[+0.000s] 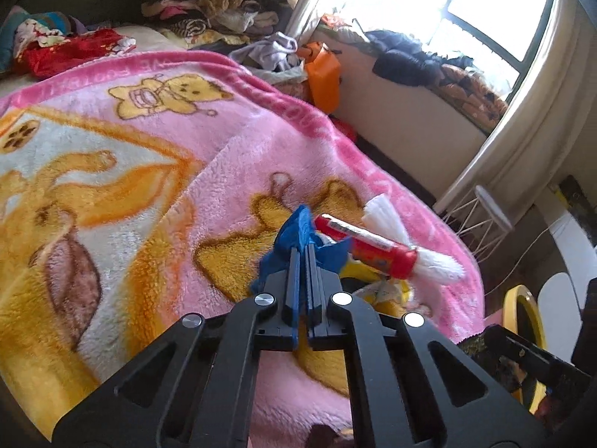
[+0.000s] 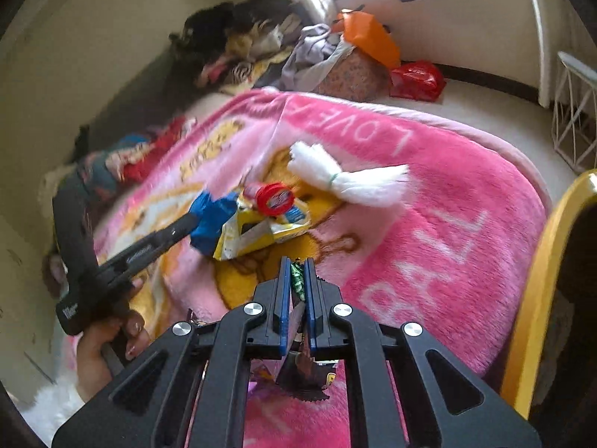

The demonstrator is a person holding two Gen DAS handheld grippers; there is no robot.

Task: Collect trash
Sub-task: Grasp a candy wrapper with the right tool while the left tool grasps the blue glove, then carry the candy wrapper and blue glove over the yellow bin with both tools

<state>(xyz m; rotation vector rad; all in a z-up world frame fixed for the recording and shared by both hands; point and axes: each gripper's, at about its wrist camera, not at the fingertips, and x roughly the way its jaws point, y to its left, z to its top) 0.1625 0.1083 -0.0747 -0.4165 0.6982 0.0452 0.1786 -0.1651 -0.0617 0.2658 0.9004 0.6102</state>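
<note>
A: So where is the trash?

B: A blue crumpled scrap [image 1: 298, 237] sits pinched at the tips of the left gripper [image 1: 303, 250]; a green-and-dark foil wrapper [image 2: 297, 280] is squeezed between the pads of the right gripper [image 2: 297, 267], hanging below them.

A: And loose pieces?

B: One yellow packet [image 2: 257, 233], one red tube [image 1: 367, 246], one white fibre bundle [image 2: 350, 177], all lying on the pink blanket [image 1: 231, 138] just beyond the tips.

A: How wide are the jaws?

B: Both pairs are clenched nearly together, each gripping its piece.
</note>
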